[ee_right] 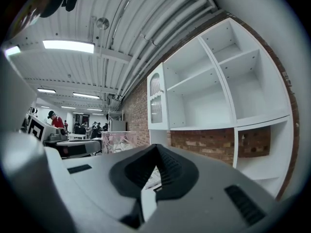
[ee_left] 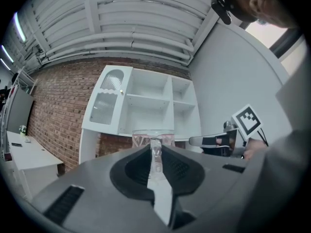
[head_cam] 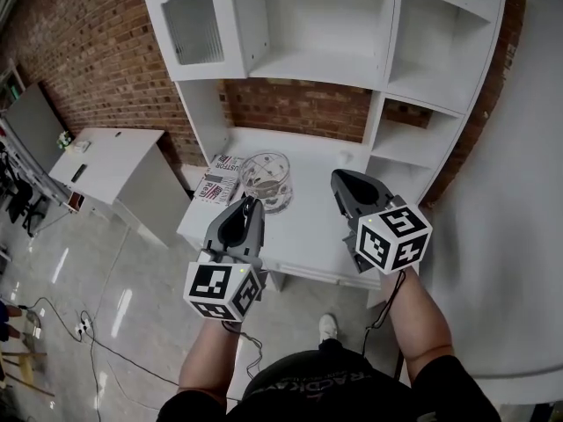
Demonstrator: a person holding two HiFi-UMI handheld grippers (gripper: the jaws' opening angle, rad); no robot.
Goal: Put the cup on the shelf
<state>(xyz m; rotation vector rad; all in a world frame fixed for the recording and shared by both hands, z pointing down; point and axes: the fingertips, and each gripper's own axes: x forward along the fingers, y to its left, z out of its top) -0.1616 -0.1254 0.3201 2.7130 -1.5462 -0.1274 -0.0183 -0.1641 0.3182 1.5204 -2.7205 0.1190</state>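
A clear glass cup [head_cam: 266, 181] stands out over the white desk top [head_cam: 308, 236], below the white shelf unit [head_cam: 321, 60]. My left gripper [head_cam: 250, 206] is at the cup's near side, shut on its rim; in the left gripper view a strip of glass [ee_left: 155, 152] is pinched between the jaws, with the cup's body [ee_left: 153, 139] beyond them. I cannot tell whether the cup rests on the desk or hangs just above it. To its right my right gripper [head_cam: 339, 179] hovers with jaws together and nothing in them [ee_right: 156, 147]. The cup [ee_right: 116, 141] shows at its left.
A magazine [head_cam: 217, 179] lies on the desk left of the cup. The shelf unit has open compartments [head_cam: 422, 51] and a glass-fronted door [head_cam: 193, 25] at the upper left. A separate white table [head_cam: 110, 161] stands to the left, and cables run on the floor [head_cam: 88, 328].
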